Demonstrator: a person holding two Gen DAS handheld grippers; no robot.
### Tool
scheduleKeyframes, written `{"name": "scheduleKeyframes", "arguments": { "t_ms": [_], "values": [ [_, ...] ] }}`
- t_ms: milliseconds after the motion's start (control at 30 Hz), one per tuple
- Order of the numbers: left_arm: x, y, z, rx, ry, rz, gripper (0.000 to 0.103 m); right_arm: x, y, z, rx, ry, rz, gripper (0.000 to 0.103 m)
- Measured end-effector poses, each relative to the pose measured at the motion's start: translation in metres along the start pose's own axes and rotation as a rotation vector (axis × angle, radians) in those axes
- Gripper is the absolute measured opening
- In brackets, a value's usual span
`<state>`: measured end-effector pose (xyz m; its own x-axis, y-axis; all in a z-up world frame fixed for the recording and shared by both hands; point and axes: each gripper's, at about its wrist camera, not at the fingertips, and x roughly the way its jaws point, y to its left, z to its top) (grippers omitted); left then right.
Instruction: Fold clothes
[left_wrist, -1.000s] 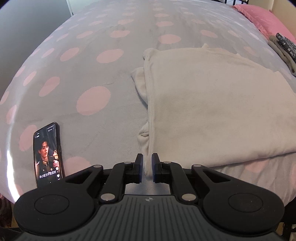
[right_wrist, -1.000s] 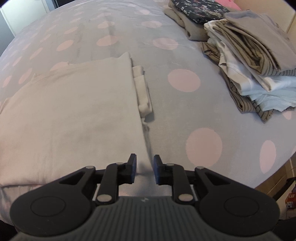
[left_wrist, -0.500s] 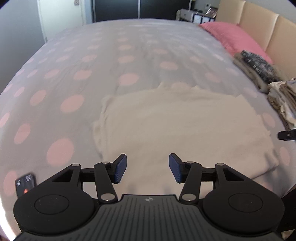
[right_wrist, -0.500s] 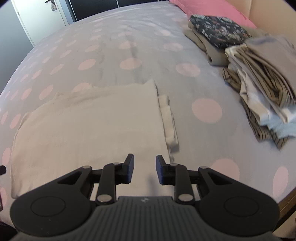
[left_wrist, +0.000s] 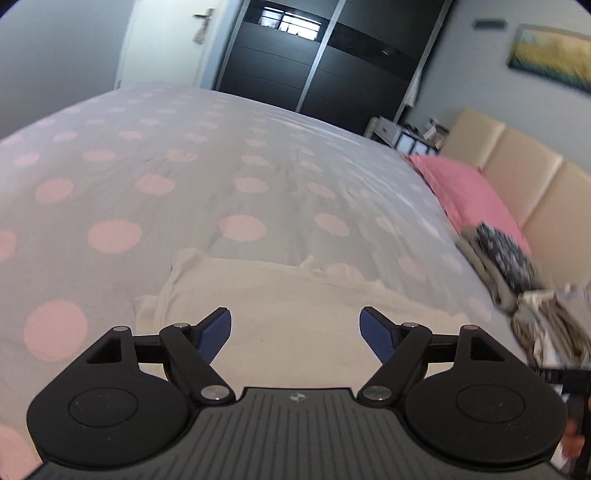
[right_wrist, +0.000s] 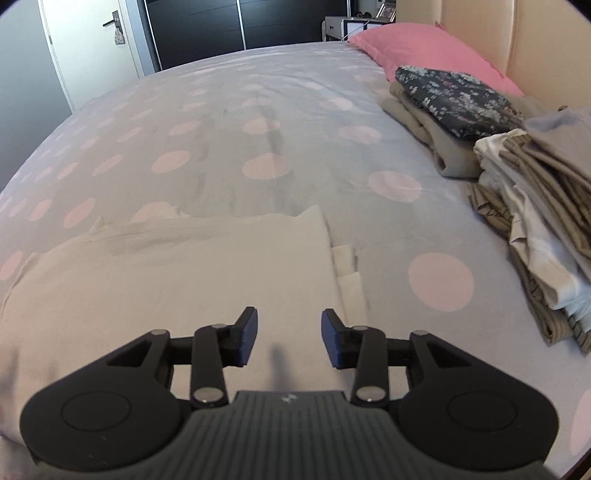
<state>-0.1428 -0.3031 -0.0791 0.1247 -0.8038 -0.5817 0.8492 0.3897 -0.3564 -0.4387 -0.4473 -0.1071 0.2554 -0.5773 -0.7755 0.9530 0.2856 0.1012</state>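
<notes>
A cream garment (left_wrist: 295, 306) lies folded flat on the grey bed cover with pink dots (left_wrist: 147, 177). It also shows in the right wrist view (right_wrist: 177, 273), with a folded sleeve (right_wrist: 349, 280) sticking out at its right edge. My left gripper (left_wrist: 295, 332) is open wide and empty, raised above the garment's near part. My right gripper (right_wrist: 289, 338) is open and empty above the garment's near right part.
Stacks of folded clothes (right_wrist: 535, 206) sit at the right of the bed, one topped by a dark floral piece (right_wrist: 458, 99). A pink pillow (right_wrist: 424, 51) and beige headboard (left_wrist: 524, 177) lie beyond. A dark wardrobe (left_wrist: 325, 66) and white door (right_wrist: 88, 51) stand behind the bed.
Both grippers let go of the garment's near edge, opened and rose away from it. The left view tilted up toward the room; the phone left view.
</notes>
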Motion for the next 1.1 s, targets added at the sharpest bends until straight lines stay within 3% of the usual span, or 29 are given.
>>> {"name": "scheduleKeyframes", "arguments": {
  "t_ms": [167, 267, 533, 767, 867, 967, 1100],
  "values": [
    [0.016, 0.022, -0.003, -0.083, 0.019, -0.023, 0.076, 0.010, -0.009, 0.002, 0.058, 0.007, -0.022, 0.045],
    [0.021, 0.028, -0.005, -0.053, 0.026, -0.003, 0.076, 0.016, -0.016, 0.004, 0.094, 0.006, -0.040, 0.052],
    [0.040, 0.040, -0.012, -0.023, 0.156, 0.079, 0.075, 0.028, -0.031, 0.006, 0.167, 0.037, -0.021, 0.052],
    [0.046, 0.032, -0.017, 0.057, 0.204, 0.129, 0.075, 0.032, -0.040, 0.009, 0.214, 0.048, -0.024, 0.055],
    [0.046, 0.029, -0.020, 0.078, 0.216, 0.144, 0.075, 0.040, -0.045, 0.008, 0.231, 0.080, -0.023, 0.055],
    [0.046, 0.027, -0.019, 0.096, 0.220, 0.150, 0.075, 0.050, -0.048, 0.004, 0.253, 0.127, -0.033, 0.069],
    [0.046, 0.027, -0.019, 0.102, 0.225, 0.151, 0.075, 0.062, -0.047, -0.003, 0.251, 0.175, -0.029, 0.069]
  ]
}}
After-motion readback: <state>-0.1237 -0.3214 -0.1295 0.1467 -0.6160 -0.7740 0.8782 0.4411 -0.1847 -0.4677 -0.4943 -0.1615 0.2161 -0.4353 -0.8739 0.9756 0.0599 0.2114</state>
